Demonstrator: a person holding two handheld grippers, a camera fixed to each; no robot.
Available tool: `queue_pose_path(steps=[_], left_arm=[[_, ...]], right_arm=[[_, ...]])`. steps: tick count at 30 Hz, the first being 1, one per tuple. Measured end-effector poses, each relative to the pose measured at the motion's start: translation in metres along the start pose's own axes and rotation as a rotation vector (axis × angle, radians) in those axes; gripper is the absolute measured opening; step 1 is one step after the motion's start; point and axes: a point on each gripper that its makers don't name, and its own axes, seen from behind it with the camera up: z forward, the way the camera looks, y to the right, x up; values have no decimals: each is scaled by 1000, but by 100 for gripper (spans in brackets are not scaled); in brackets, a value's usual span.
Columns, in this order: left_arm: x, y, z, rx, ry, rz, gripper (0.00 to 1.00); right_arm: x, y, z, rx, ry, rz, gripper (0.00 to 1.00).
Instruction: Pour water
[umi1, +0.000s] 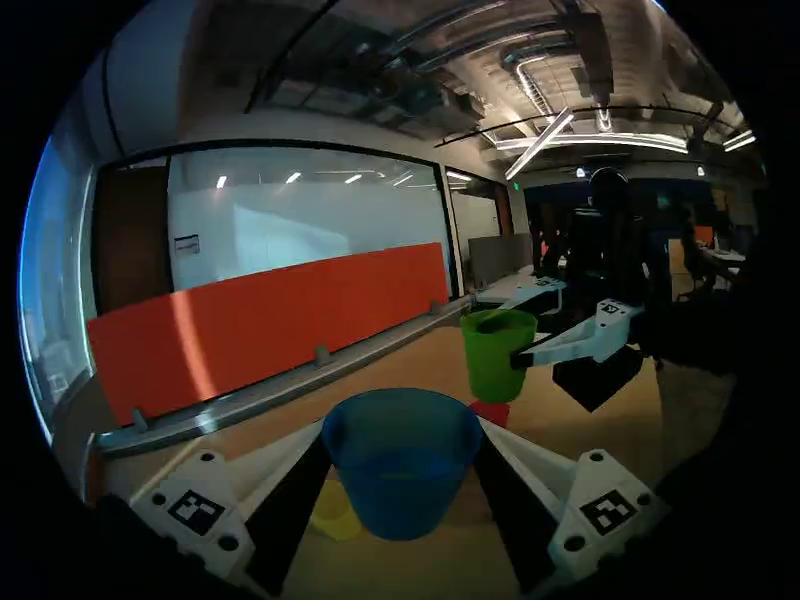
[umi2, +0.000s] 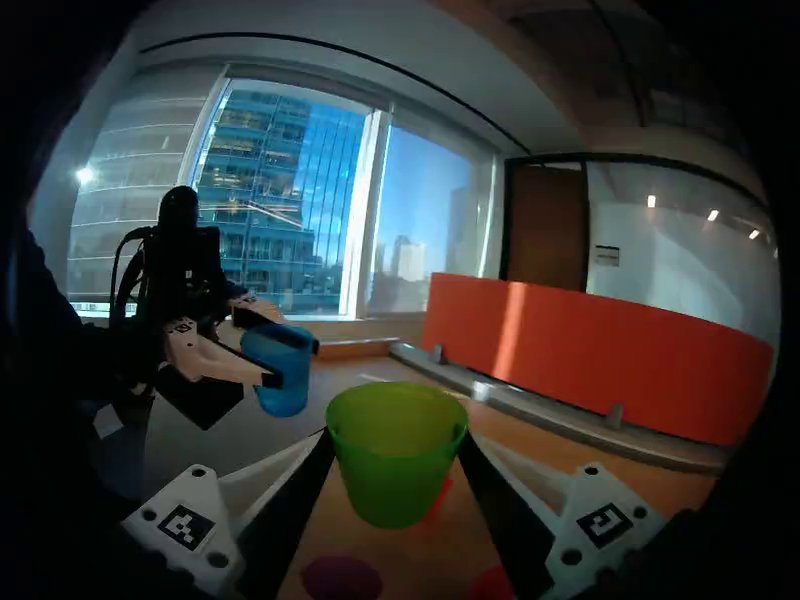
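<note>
while both cups hung clear of the light wooden table (umi1: 400, 375), the left gripper (umi1: 403, 432) clenched its 2 fingers on a translucent blue plastic cup (umi1: 403, 480), with what looked like water low inside it. the right gripper (umi2: 397, 437) grasped a green plastic cup (umi2: 397, 460) the same way. from the left gripper view the green cup sat farther off, apart from the blue one, above a small red disc (umi1: 490, 412); a yellow disc (umi1: 335, 515) lay beneath the blue cup.
</note>
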Motion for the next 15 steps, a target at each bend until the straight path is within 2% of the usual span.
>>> queue_pose_path(steps=[5,15], left_arm=[[7,-7,3,28,-3,72,88],[29,-11,5,53,12,228,88]], right_arm=[[-6,-8,1,18,-11,-9,90],[-11,-28,6,70,-16,-22,90]])
